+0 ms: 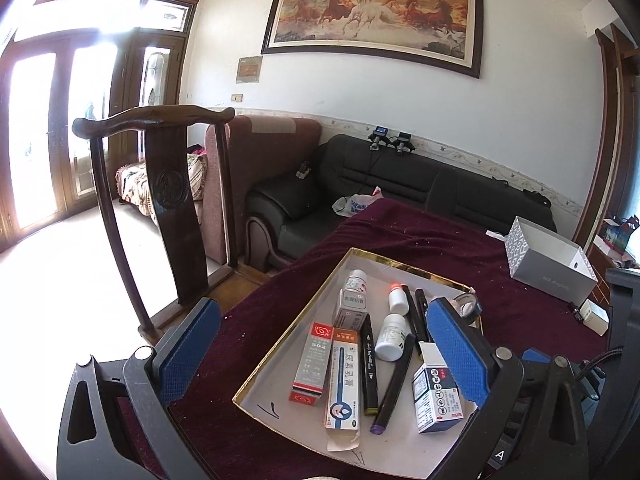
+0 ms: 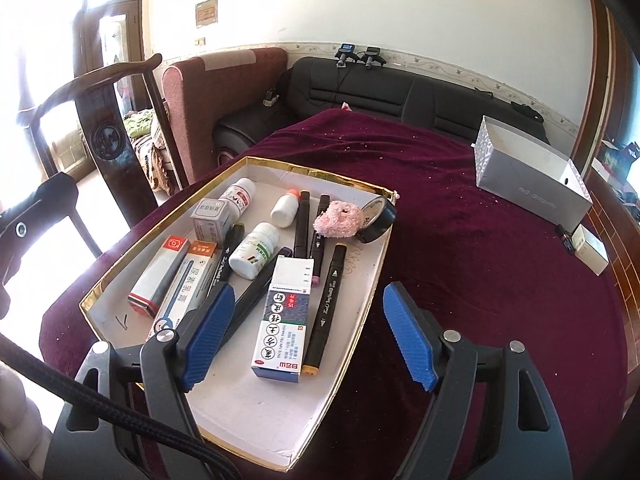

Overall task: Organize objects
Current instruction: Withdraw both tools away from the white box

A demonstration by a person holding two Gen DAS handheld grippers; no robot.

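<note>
A shallow white tray with a gold rim (image 1: 280,344) (image 2: 352,320) sits on the dark red tablecloth. It holds several medicine boxes, among them a blue-and-white box (image 2: 282,320) (image 1: 436,396), white pill bottles (image 2: 256,250) (image 1: 390,338), black markers (image 2: 326,312) (image 1: 394,384), a pink fluffy thing (image 2: 338,220) and a roll of black tape (image 2: 378,218) (image 1: 468,304). My left gripper (image 1: 324,352) is open and empty above the tray. My right gripper (image 2: 308,336) is open and empty over the tray's near right edge.
An open grey box (image 2: 532,180) (image 1: 548,260) and a small white box (image 2: 590,250) stand on the tablecloth (image 2: 480,264) at the right. A dark wooden chair (image 1: 168,200) stands left of the table. A black sofa (image 1: 384,184) runs behind it.
</note>
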